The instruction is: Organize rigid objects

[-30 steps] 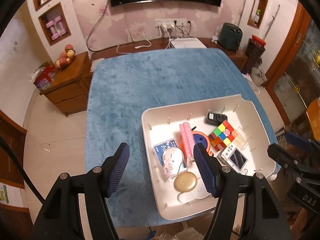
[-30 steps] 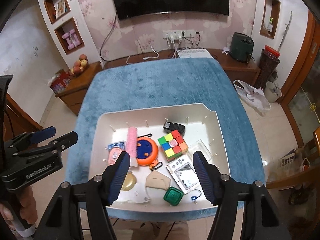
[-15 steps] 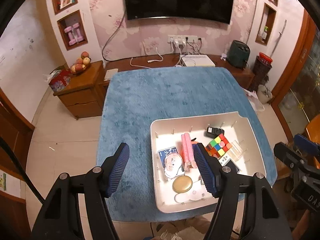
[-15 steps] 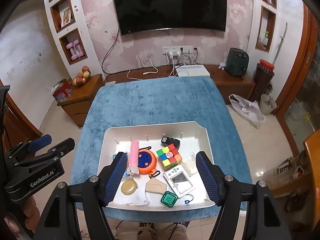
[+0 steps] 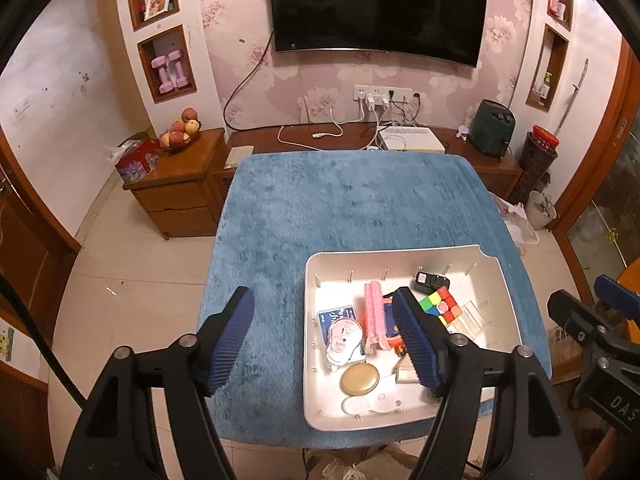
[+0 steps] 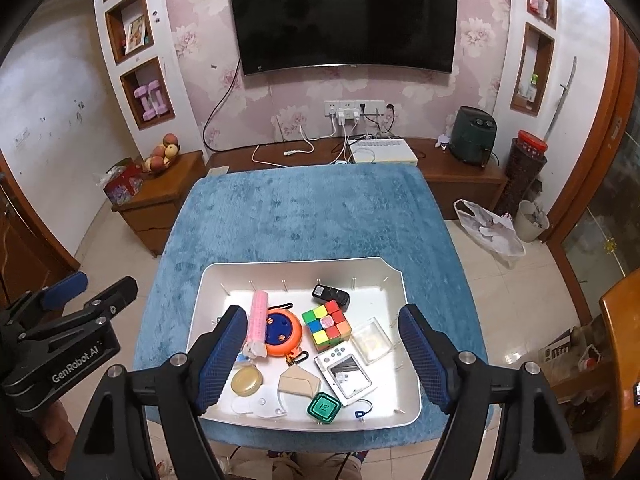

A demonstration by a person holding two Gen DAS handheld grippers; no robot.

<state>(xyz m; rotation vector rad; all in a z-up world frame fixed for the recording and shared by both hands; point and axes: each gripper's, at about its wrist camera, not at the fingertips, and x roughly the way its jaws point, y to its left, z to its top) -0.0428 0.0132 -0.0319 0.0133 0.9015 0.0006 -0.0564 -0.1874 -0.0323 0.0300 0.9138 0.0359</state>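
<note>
A white tray [image 6: 394, 280] sits at the near edge of a blue-covered table [image 6: 308, 216]. It holds a colour cube [image 6: 326, 325], an orange round reel [image 6: 282, 332], a pink roll [image 6: 258, 322], a black adapter [image 6: 330, 294], a white device with a screen [image 6: 346, 374], a green square box [image 6: 323, 408], a tan pouch [image 6: 300, 382] and a gold round tin [image 6: 246, 382]. My right gripper [image 6: 322, 360] is open, high above the tray. My left gripper [image 5: 324, 336] is open, above the tray's [image 5: 502, 280] left edge. The cube [image 5: 440, 306] shows there too.
A wooden side cabinet [image 6: 160, 196] with fruit stands left of the table. A low TV bench [image 6: 440, 164] with cables and a white box runs behind it. A plastic bag [image 6: 490, 228] and a bin [image 6: 532, 220] are on the floor at the right.
Both grippers have risen and pulled back from the tray, so it looks smaller and more of the room shows. Both stay open. The tray's objects have not moved.
</note>
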